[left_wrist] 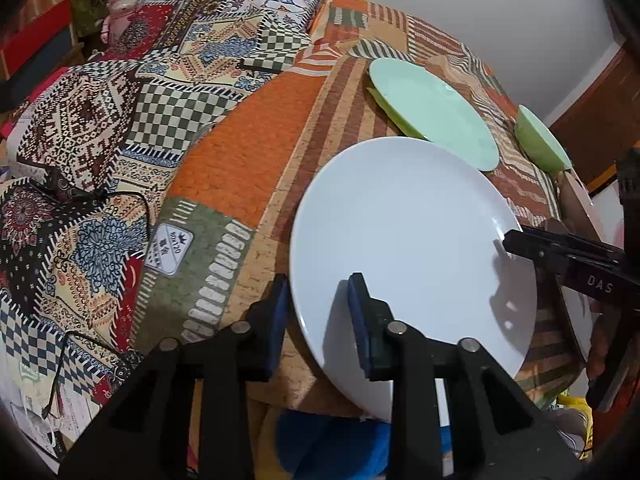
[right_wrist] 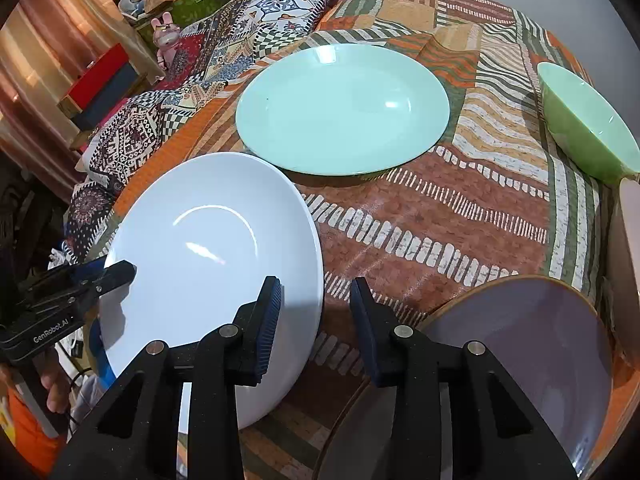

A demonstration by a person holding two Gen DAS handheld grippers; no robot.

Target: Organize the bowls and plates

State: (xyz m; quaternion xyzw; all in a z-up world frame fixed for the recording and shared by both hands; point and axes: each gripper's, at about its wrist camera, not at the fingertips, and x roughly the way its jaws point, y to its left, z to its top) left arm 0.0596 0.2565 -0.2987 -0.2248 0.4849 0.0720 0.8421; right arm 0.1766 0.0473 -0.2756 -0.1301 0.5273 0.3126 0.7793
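A white plate (left_wrist: pixel 408 240) lies at the near edge of the patterned table, partly over the edge; it also shows in the right wrist view (right_wrist: pixel 208 248). My left gripper (left_wrist: pixel 318 312) straddles its rim, one finger under and one on top, jaws still a little apart. My right gripper (right_wrist: pixel 316 312) is open and empty, with one finger over the white plate's right rim. A mint green plate (right_wrist: pixel 340 108) lies beyond it. A green bowl (right_wrist: pixel 584 124) stands at the right. A lilac plate (right_wrist: pixel 520 360) lies near right.
The table wears an orange, brown and green patchwork cloth (right_wrist: pixel 440 216). A patterned quilt (left_wrist: pixel 120 128) is piled to the left with a black cable (left_wrist: pixel 120 200) on it. A pale dish edge (right_wrist: pixel 632 240) shows at far right.
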